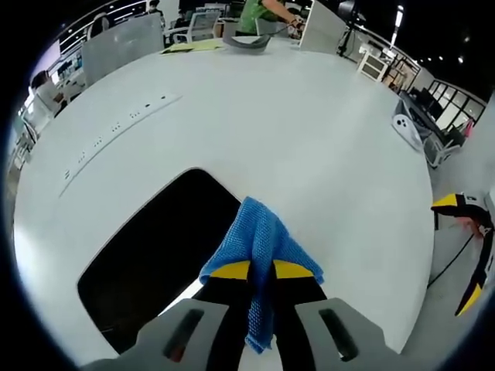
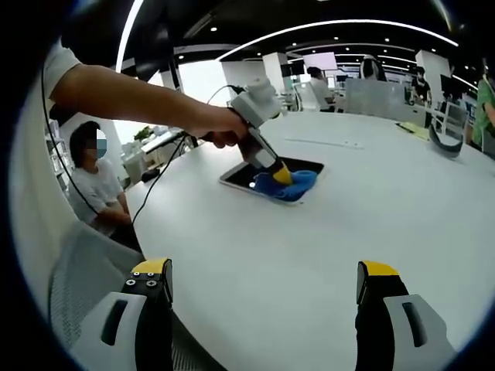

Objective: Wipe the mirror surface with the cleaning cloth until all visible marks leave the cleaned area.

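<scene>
A blue cleaning cloth [image 1: 261, 251] is pinched between the yellow-tipped jaws of my left gripper [image 1: 261, 270], which is shut on it. It hangs over the near right corner of a dark, flat mirror [image 1: 158, 251] lying on the white table [image 1: 309, 139]. In the right gripper view the same mirror [image 2: 247, 173] lies at mid-table, with the cloth [image 2: 288, 185] pressed on its right part by the left gripper [image 2: 283, 175], held by a person's hand. My right gripper [image 2: 263, 280] hovers open above the table's near edge, nothing between its jaws.
A seated person [image 2: 97, 185] is at the table's left side, with a cable running past. At the far end stand a laptop [image 1: 124, 42], papers [image 1: 193, 46] and another person. A grey headset-like object [image 2: 442, 143] lies at the right. Chairs stand beyond the table's edge.
</scene>
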A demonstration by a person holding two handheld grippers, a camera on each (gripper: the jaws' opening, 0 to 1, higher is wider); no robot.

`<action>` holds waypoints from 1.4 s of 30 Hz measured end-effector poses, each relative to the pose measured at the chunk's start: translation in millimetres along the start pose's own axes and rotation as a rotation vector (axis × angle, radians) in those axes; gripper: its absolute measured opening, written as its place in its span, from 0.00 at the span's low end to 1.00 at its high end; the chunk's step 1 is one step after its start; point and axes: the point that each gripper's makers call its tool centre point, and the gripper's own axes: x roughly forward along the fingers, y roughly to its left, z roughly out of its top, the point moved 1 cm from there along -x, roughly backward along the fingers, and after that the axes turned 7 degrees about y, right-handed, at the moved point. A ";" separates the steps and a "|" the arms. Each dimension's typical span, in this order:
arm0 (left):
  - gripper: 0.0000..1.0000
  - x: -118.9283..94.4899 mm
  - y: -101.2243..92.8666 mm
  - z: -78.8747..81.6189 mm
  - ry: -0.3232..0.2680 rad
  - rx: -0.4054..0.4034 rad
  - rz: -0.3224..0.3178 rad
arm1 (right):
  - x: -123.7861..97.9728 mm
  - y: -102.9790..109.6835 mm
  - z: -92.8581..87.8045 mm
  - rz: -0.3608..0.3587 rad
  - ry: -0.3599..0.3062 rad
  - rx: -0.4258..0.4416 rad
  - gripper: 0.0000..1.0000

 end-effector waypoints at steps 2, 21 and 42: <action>0.07 0.1 0.6 0.7 0.000 -0.002 0.001 | 0.1 -0.4 0.8 0.000 -0.001 0.000 0.99; 0.07 1.6 6.1 6.7 -0.003 -0.012 0.005 | 0.7 -5.7 1.9 -0.006 0.002 0.003 0.99; 0.07 2.7 13.4 13.3 -0.012 -0.023 0.008 | 3.2 -6.0 -1.4 -0.003 0.012 0.014 0.99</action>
